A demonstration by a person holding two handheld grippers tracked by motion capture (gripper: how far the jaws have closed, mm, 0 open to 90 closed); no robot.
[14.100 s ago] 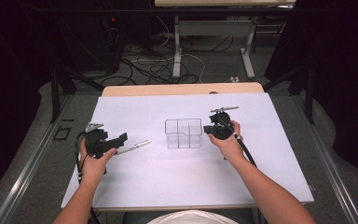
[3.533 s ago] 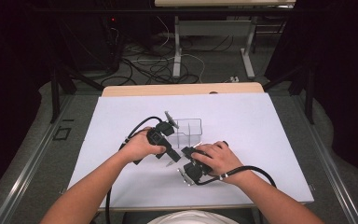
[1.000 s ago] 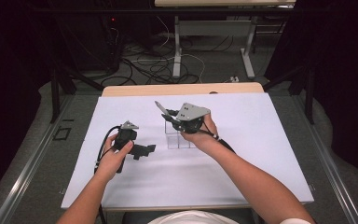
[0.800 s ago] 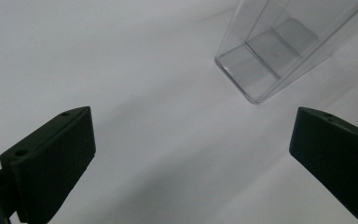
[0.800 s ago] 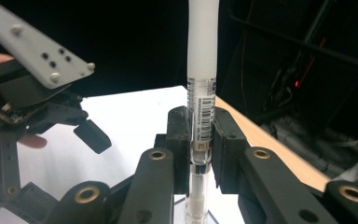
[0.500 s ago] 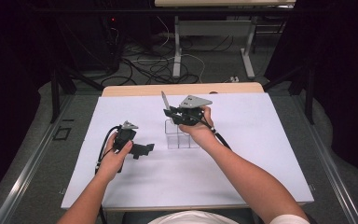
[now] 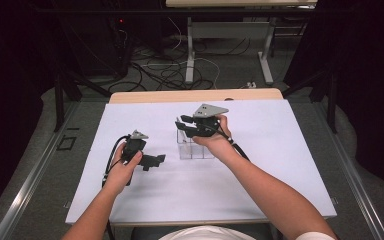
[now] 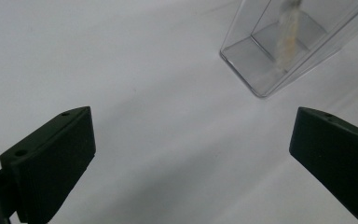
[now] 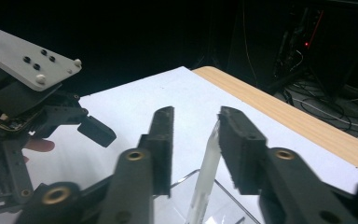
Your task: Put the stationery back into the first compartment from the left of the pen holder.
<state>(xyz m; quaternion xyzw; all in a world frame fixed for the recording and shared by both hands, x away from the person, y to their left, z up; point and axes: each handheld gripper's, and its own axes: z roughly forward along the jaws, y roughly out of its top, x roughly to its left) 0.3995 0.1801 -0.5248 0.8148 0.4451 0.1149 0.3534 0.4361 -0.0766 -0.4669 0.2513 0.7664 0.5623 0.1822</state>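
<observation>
A clear plastic box (image 7: 196,148) with an inner divider stands near the middle of the white table cover (image 7: 280,165), its compartments open at the top. A slim, pale stick-like item (image 9: 205,170) stands upright in it, leaning slightly, its lower end down inside one compartment; in the left gripper view the same item (image 8: 289,35) shows as a blurred pale streak inside the box (image 8: 279,51), close to the divider. Which compartment it stands in cannot be told for sure. The right gripper (image 7: 186,126) hovers just above the box, and its jaws have just been opening: in the right gripper view they stand apart on either side of the item's top end, the nearer pad (image 9: 235,149) just beside it, with no grip on it. The left gripper (image 7: 156,160) rests low over the cover to the left of the box, its jaws spread wide with nothing between them.
</observation>
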